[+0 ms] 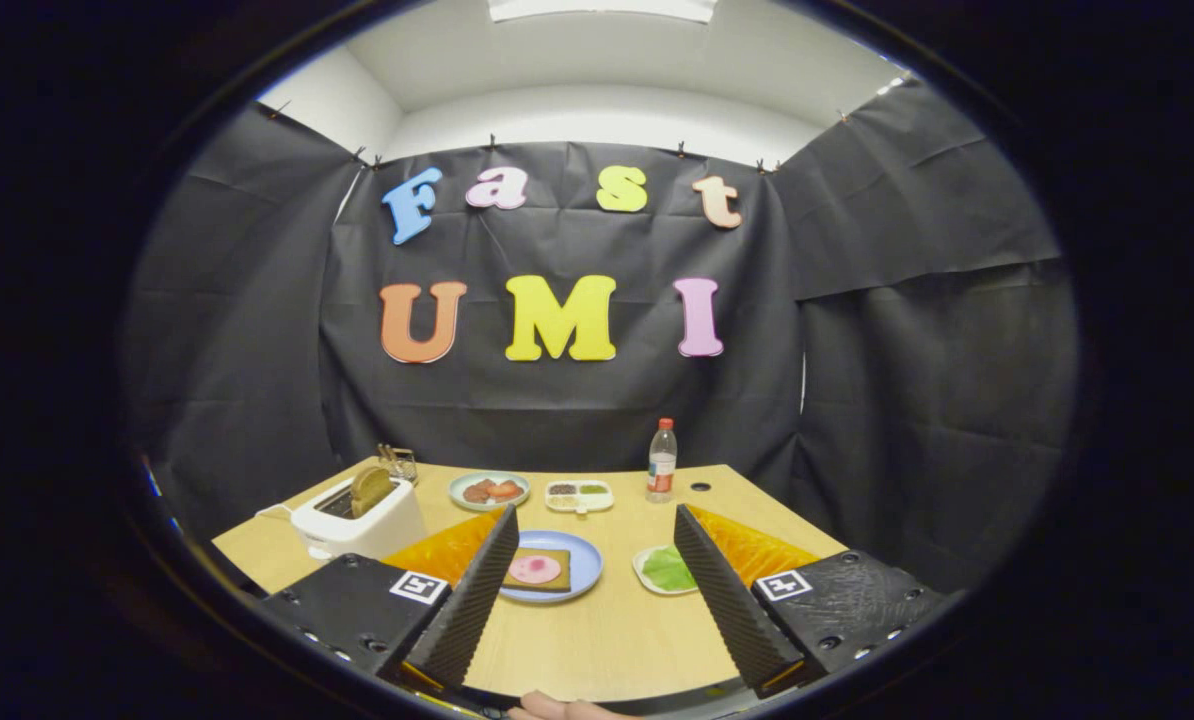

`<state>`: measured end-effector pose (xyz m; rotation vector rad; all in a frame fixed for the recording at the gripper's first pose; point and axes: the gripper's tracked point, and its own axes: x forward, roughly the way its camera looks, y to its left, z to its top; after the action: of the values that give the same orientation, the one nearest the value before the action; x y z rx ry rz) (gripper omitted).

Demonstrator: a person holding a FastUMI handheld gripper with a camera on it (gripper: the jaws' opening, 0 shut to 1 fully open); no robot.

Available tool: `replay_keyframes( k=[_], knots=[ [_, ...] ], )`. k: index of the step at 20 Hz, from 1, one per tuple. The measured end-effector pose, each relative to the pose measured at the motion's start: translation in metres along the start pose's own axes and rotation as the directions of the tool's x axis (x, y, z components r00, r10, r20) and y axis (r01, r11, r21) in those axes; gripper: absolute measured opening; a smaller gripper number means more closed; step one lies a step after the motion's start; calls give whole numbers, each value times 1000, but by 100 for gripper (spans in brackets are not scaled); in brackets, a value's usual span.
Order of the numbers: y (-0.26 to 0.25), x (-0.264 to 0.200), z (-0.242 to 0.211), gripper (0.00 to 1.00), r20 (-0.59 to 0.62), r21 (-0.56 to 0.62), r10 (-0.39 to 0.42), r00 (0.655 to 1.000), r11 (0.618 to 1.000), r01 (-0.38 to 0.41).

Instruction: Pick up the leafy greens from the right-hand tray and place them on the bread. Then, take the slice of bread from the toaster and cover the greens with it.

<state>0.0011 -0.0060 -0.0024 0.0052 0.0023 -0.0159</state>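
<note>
Hovering above the near tabletop [597, 640] edge: tool [592, 545], fingers spread wide, nothing held. Leafy greens [669, 568] on small tray, just inside right finger. Bread on blue plate [582, 575], by left finger. Toaster [357, 520] with slice, far left.

Green leafy greens [669, 568] on white tray [643, 572], blue plate [579, 570], white toaster [359, 520], pale wood worktop [607, 640], red-capped bottle [662, 461].

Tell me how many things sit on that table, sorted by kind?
Dishes: 4, a blue plate with bread, a small tray of greens, a plate of food, a divided tray.
Toasters: 1, toaster with bread slice.
Bottles: 1, bottle.
Total: 6.
The gripper hovers with jaws open.
</note>
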Motion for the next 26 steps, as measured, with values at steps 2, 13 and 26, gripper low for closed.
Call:
replay_keyframes(
  k=[2, 13, 26],
  knots=[
    [-1, 2, -1, 96, -5, 0, -7, 1000, 1000, 7],
    [-35, 54, -20, 95, -37, -6, -51, 998, 999, 51],
    [-129, 229, -163, 95, -392, -98, -189, 900, 982, 163]
  ],
)
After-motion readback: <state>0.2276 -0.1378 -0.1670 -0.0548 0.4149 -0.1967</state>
